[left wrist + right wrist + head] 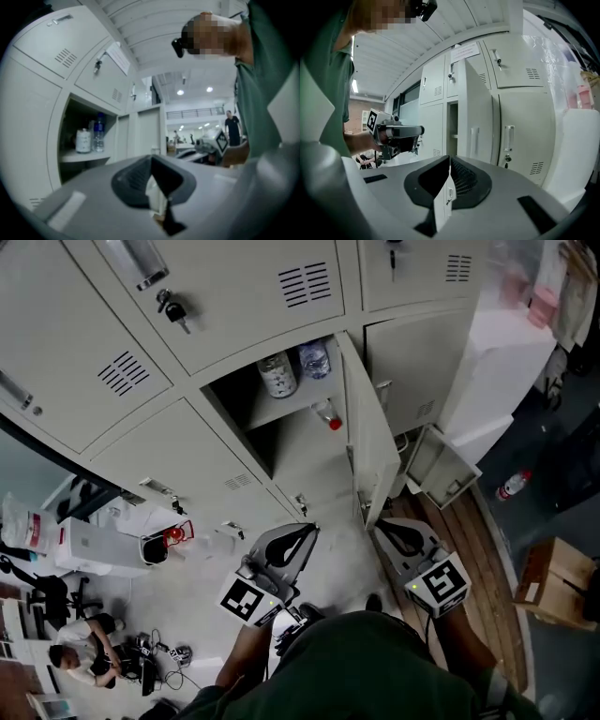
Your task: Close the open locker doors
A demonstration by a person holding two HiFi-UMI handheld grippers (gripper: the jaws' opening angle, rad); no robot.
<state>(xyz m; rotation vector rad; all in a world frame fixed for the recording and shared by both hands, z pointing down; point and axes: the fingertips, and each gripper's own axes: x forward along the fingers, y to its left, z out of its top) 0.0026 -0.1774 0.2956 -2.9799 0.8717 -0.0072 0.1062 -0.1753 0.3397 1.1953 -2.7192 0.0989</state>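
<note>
1. Background is taken up by a bank of pale grey sheet-metal lockers [234, 296] with louvred vents and keyed handles.
2. Tall grey locker door [371, 442] is swung right out and is seen edge-on in the head view, so its compartment is exposed. Task is judged not yet done.
3. Shelf inside is loaded with a white cylindrical jar [277, 374] and a clear plastic water bottle [315, 359]. Both are set back, so the door swing is judged unobstructed.
4. Smaller grey door [441, 465] low on the right also appears to hang open.
5. Right gripper [386, 529]: jaws are closed tip to tip and nothing is held. It is positioned just beside the tall door's lower free edge, probably so the panel can be pushed with the closed tips.
6. Left gripper [302, 532]: jaws are likewise pressed together and empty. It is kept in front of the opening, off the door.
</note>
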